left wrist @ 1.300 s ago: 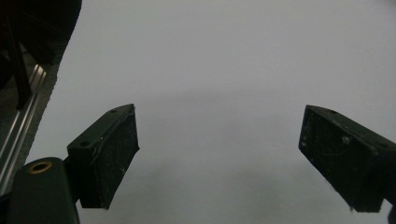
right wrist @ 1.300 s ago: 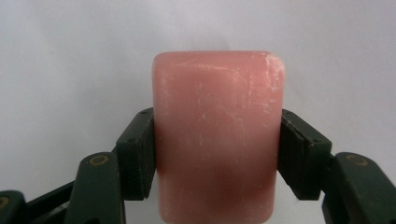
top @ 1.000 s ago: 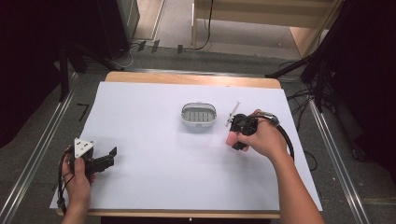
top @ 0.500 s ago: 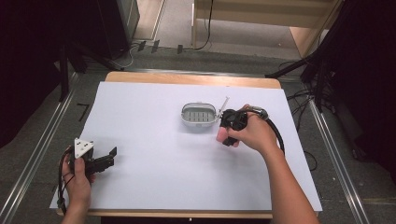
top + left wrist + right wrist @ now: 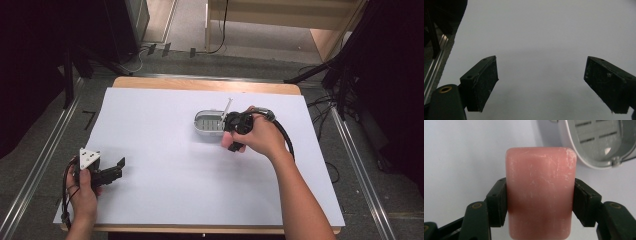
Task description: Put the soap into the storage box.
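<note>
A pink bar of soap (image 5: 540, 192) sits clamped between the jaws of my right gripper (image 5: 540, 203), which is shut on it. In the high view that gripper (image 5: 235, 125) is held right beside the right end of a white oval soap dish (image 5: 207, 124) with a slotted grey insert (image 5: 599, 135). The dish's rim (image 5: 579, 152) lies just beyond the soap, up and to the right in the right gripper view. My left gripper (image 5: 117, 167) rests near the sheet's front left corner, its jaws wide open over bare white paper (image 5: 541, 50) with nothing between them.
A white sheet (image 5: 165, 190) covers the wooden table (image 5: 200, 84). Metal rails (image 5: 30, 185) run along both sides on the floor. A black cable (image 5: 287, 142) trails from the right gripper over the forearm.
My right gripper has carried the soap leftward and farther away, from beside the dish to its right end. The left gripper has stayed put.
</note>
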Tool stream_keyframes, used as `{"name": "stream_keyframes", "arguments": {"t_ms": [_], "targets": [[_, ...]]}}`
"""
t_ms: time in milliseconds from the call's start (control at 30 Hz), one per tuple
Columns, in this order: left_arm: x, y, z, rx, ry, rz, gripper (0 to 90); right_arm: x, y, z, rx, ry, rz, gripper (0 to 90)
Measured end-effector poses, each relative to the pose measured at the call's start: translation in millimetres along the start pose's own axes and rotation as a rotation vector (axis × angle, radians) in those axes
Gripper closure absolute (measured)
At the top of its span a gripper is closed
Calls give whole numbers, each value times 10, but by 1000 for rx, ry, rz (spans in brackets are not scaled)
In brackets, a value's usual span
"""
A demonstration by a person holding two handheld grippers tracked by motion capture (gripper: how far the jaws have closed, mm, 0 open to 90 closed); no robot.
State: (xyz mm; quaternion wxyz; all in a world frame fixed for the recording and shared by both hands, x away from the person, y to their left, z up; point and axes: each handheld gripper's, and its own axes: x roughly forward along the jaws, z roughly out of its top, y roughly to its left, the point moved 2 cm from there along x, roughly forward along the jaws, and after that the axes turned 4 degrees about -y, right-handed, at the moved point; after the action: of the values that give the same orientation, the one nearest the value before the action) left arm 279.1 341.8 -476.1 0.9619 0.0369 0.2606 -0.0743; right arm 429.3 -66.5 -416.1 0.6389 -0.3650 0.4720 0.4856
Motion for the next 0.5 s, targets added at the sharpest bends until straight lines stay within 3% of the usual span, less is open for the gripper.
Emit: {"name": "stream_keyframes", "arguments": {"t_ms": [500], "targets": [[-1, 5, 1, -2, 1, -3, 127, -26, 15, 308, -64, -4, 20, 388]]}}
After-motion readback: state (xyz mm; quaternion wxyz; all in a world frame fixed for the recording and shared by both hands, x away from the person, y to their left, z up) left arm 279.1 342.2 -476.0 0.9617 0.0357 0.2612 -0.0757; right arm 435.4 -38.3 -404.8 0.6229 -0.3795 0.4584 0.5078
